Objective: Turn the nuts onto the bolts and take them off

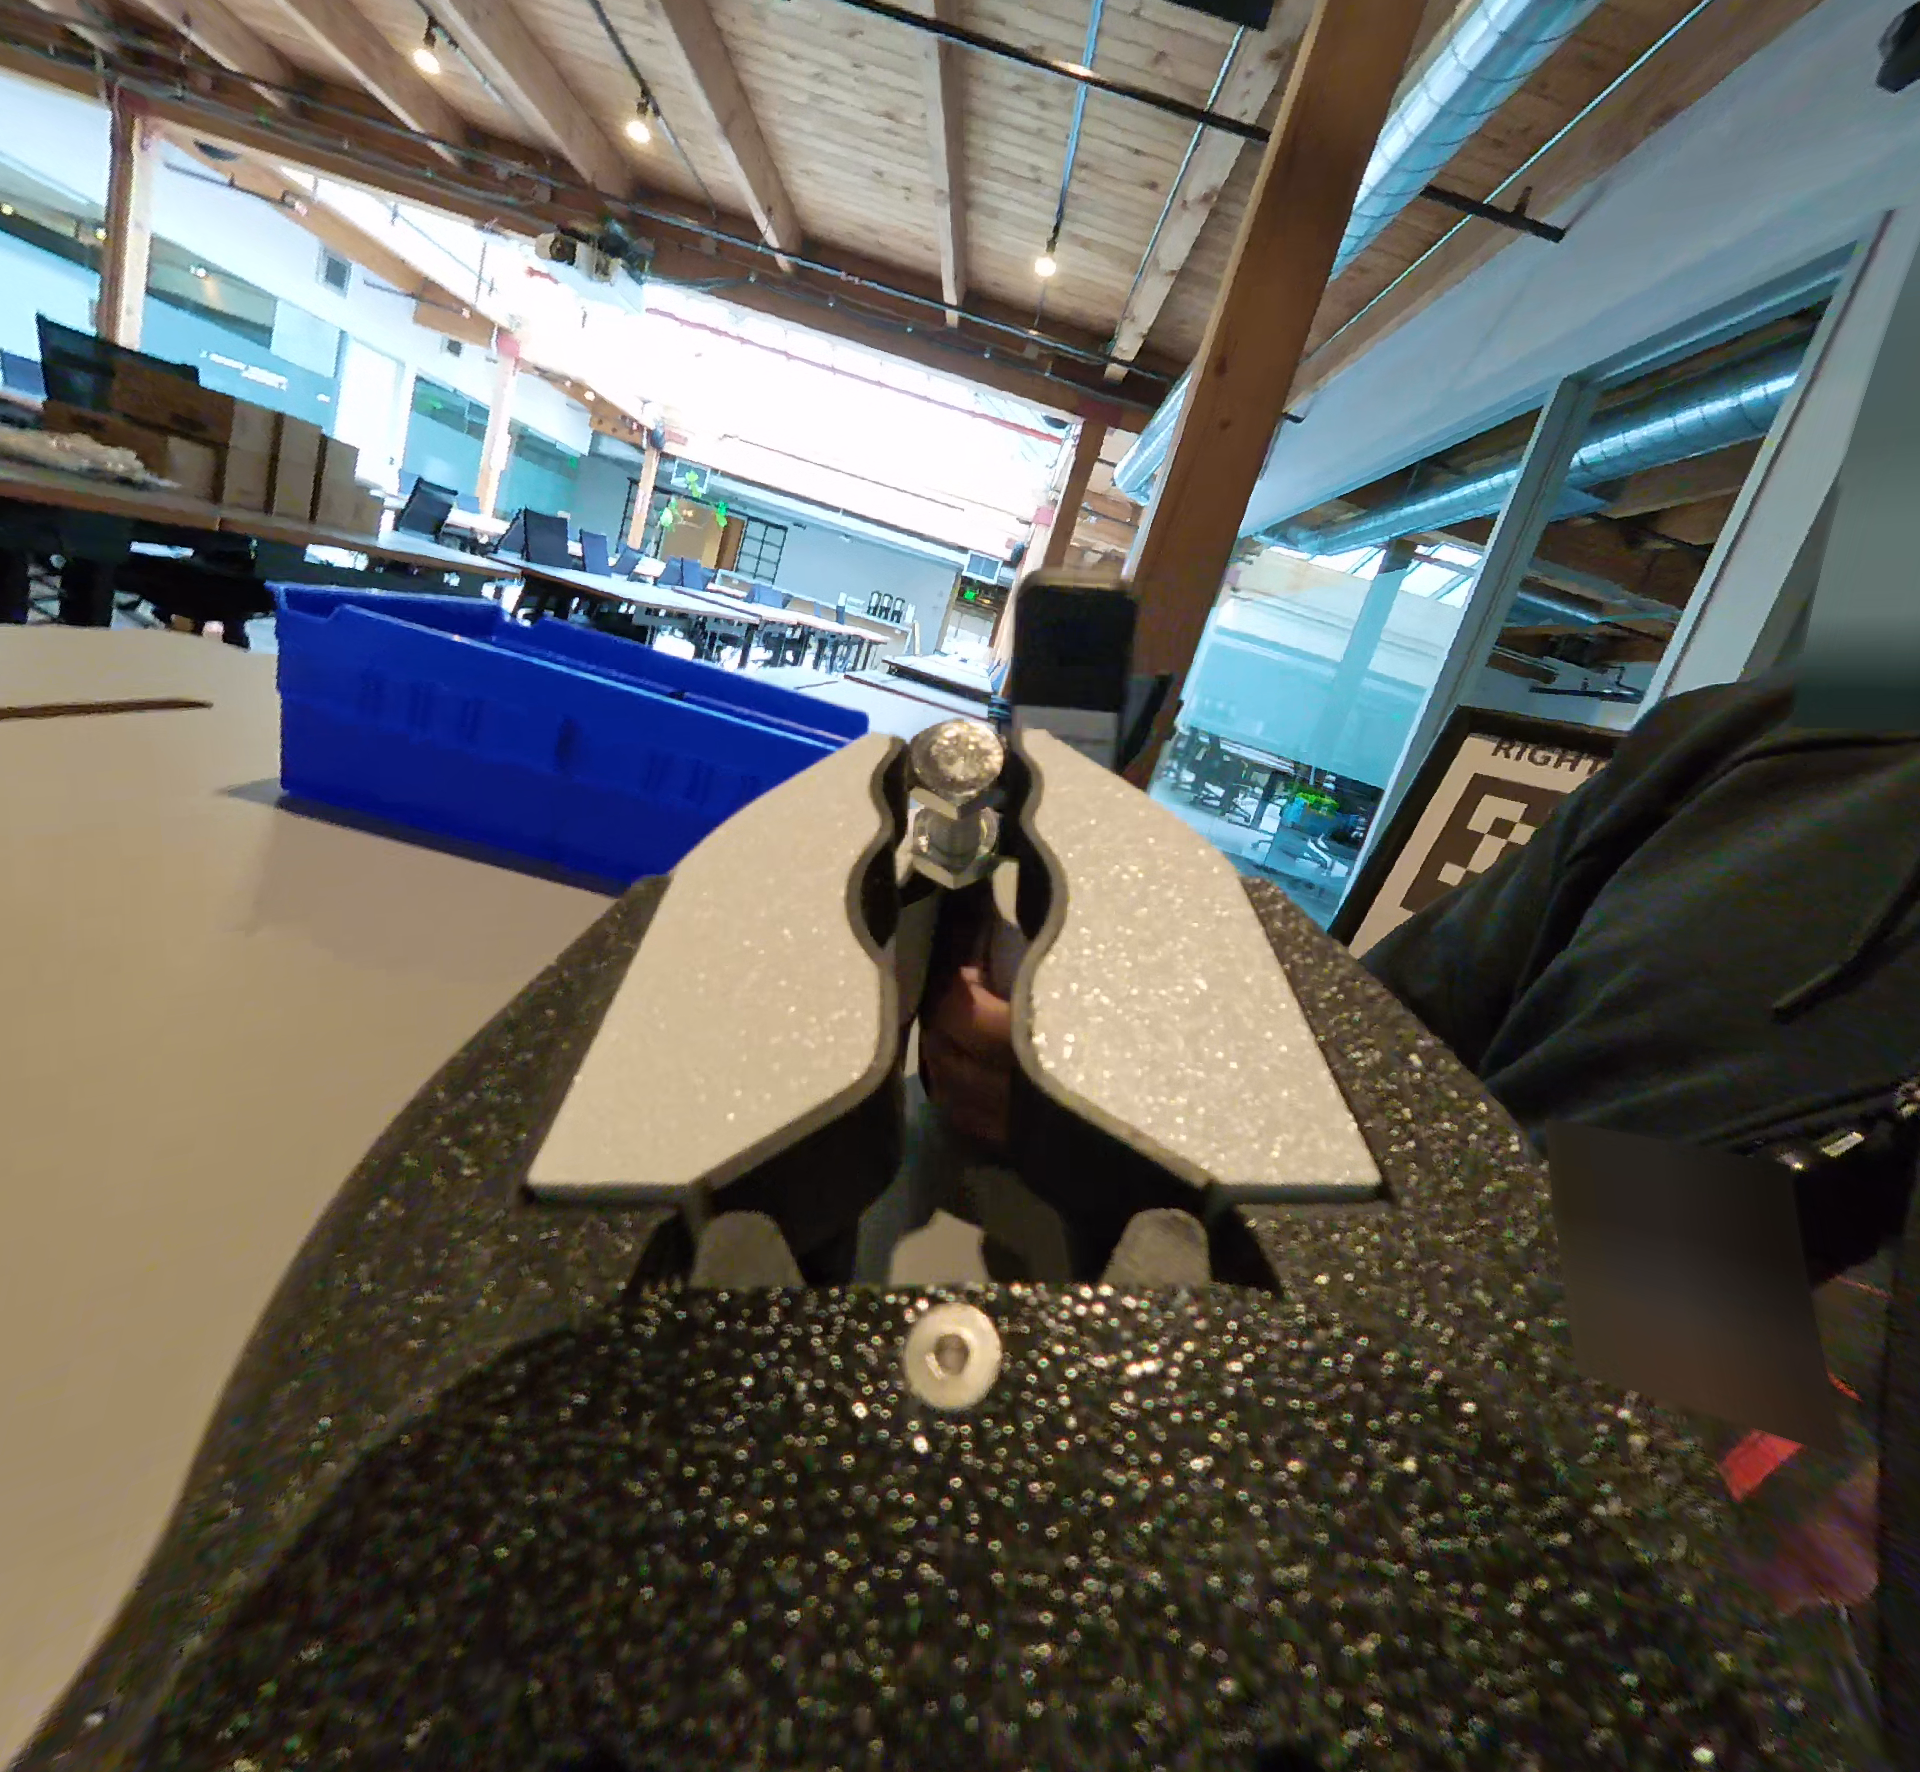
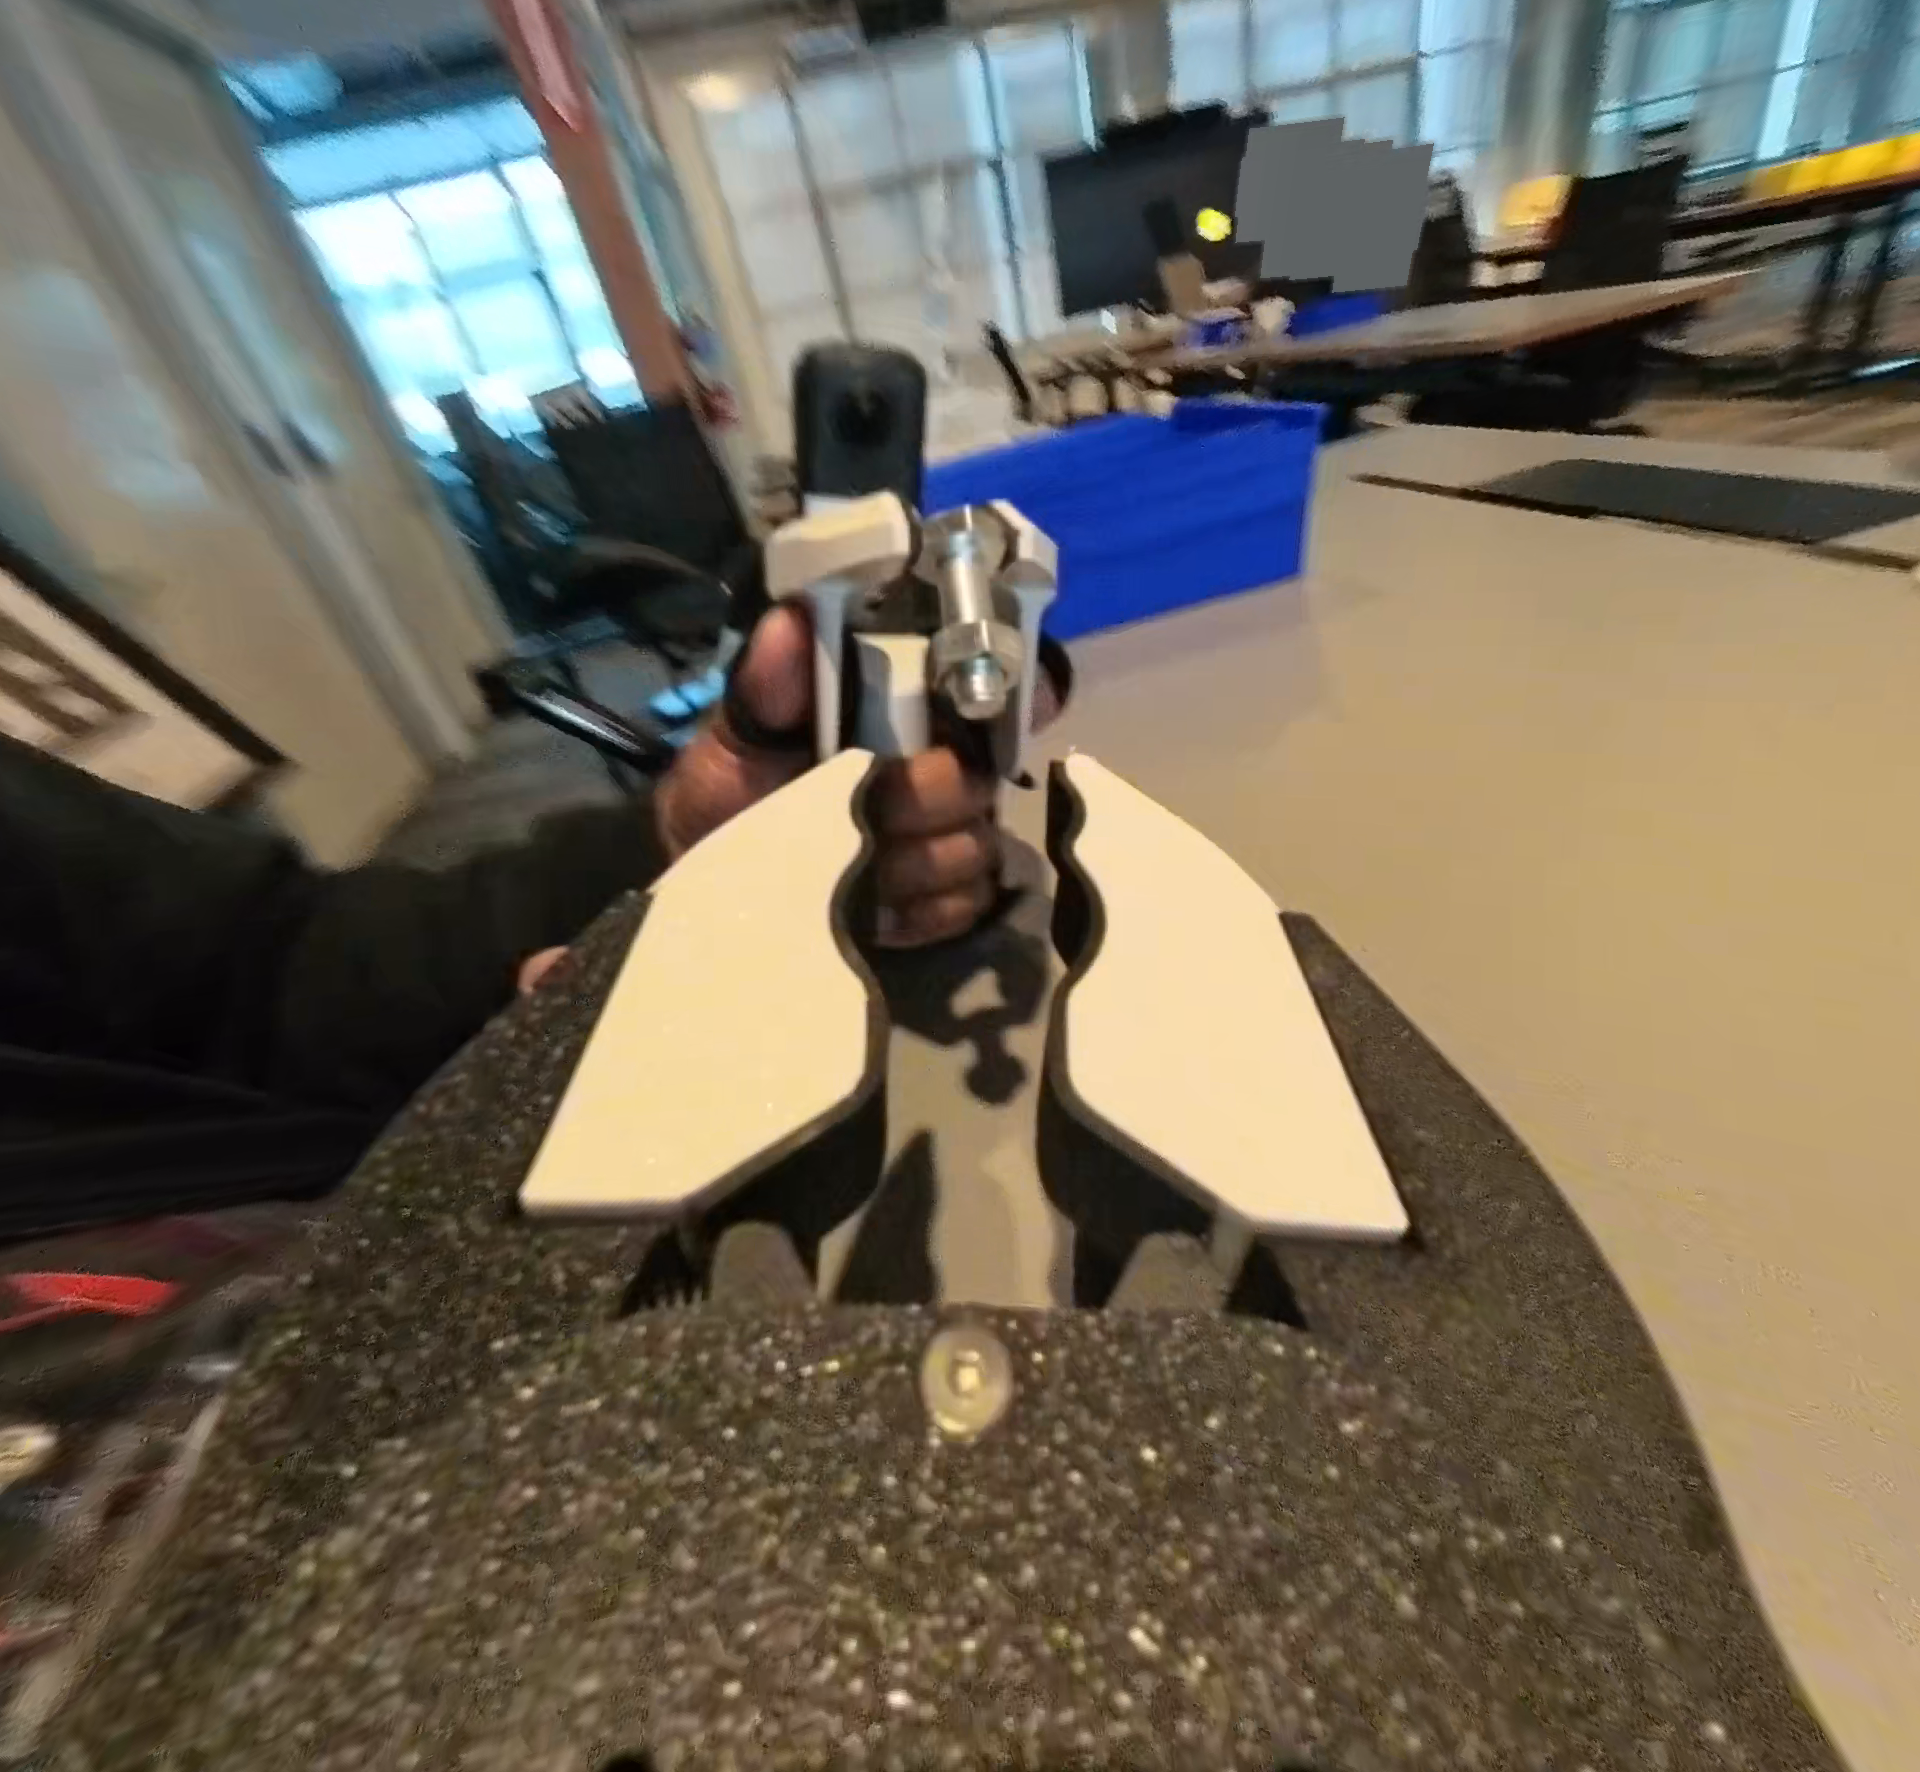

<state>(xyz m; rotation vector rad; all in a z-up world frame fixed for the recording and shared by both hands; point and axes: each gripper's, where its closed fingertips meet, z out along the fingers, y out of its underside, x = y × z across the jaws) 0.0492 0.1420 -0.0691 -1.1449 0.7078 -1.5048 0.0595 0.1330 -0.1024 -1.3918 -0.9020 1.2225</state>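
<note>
My left gripper (image 1: pixel 954 772) is shut on a silver bolt (image 1: pixel 954 754), pinched near its round head between the fingertips. A hex nut (image 1: pixel 951 862) sits on the bolt's thread below the head. In the right wrist view, the left gripper (image 2: pixel 914 548) is held up by a hand (image 2: pixel 925 849), and the bolt (image 2: pixel 961 579) points its threaded end toward my right gripper. The nut (image 2: pixel 971 657) is near that end. My right gripper (image 2: pixel 966 772) is open and empty, its tips just short of the nut and a little below it.
A blue plastic bin (image 1: pixel 520 714) stands on the grey table (image 1: pixel 208 995); it also shows in the right wrist view (image 2: pixel 1143 517). A dark mat (image 2: pixel 1683 496) lies at the far right of the table (image 2: pixel 1507 839). A person's dark sleeve (image 1: pixel 1662 912) is at the right. Less than 4 cm separates the two grippers' tips.
</note>
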